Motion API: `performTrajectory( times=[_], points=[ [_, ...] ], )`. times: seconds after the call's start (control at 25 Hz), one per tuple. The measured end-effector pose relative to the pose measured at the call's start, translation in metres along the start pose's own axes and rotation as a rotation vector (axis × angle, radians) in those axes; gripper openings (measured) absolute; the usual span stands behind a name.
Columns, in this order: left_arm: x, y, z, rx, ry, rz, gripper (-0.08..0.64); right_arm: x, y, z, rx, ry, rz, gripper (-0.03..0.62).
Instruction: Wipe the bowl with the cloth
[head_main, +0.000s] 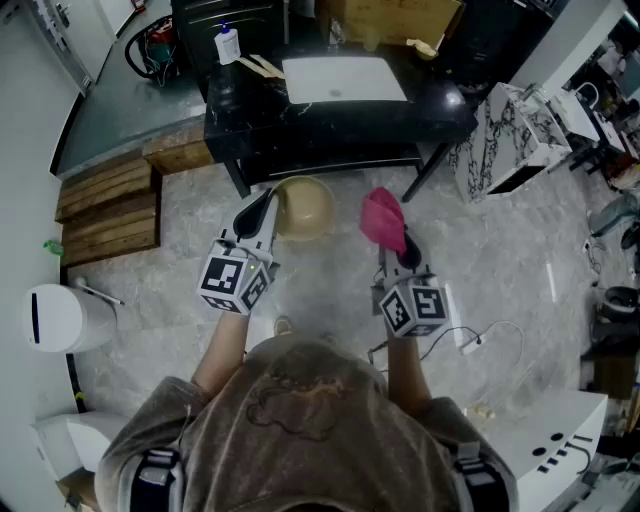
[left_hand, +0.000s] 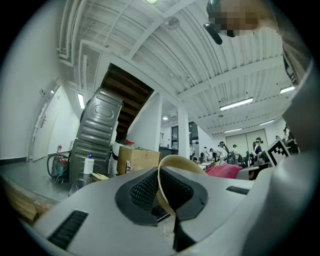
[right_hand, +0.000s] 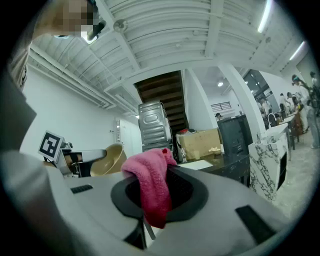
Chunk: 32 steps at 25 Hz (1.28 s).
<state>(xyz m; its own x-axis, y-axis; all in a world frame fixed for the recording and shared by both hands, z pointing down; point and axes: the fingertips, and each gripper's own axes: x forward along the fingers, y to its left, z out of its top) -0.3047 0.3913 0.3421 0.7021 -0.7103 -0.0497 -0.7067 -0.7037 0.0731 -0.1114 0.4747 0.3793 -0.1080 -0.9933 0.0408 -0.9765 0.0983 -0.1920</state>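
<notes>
Left gripper (left_hand: 167, 197) jaws nearly closed, pinching rim of tan round bowl (head_main: 305, 207), held in air, tilted on edge. Right gripper (right_hand: 156, 200) jaws closed on bunched pink terry cloth (right_hand: 150, 182), near bowl, not touching. Below, grey marble floor (head_main: 500, 260); beyond, black surface (head_main: 440, 100) carrying white rectangular board (head_main: 345, 80).
</notes>
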Motion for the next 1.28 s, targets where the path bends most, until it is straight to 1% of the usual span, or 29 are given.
performTrajectory(
  times=[0.2, 0.4, 0.56, 0.8, 0.92, 1.08, 1.28],
  points=[
    [0.001, 0.003, 0.000, -0.008, -0.003, -0.007, 0.026, 0.005, 0.004, -0.001, -0.006, -0.001, 0.001, 0.041],
    [0.005, 0.014, -0.003, -0.006, 0.012, -0.031, 0.026, 0.015, 0.013, -0.004, 0.000, 0.005, -0.004, 0.042],
    [0.007, 0.028, -0.009, -0.009, 0.024, -0.048, 0.026, 0.020, 0.020, -0.008, 0.001, -0.005, -0.022, 0.043],
    [0.016, 0.042, -0.016, -0.006, 0.027, -0.096, 0.026, 0.030, 0.024, -0.011, 0.002, -0.038, -0.063, 0.043],
    [0.024, 0.046, -0.022, -0.019, 0.035, -0.104, 0.026, 0.036, 0.019, -0.012, 0.009, -0.041, -0.081, 0.043],
    [0.044, 0.050, -0.026, -0.027, 0.032, -0.112, 0.026, 0.051, 0.006, -0.010, 0.010, -0.055, -0.082, 0.043],
    [0.087, 0.064, -0.031, -0.026, 0.033, -0.103, 0.026, 0.095, -0.026, -0.007, 0.018, -0.070, -0.077, 0.043]
  ],
)
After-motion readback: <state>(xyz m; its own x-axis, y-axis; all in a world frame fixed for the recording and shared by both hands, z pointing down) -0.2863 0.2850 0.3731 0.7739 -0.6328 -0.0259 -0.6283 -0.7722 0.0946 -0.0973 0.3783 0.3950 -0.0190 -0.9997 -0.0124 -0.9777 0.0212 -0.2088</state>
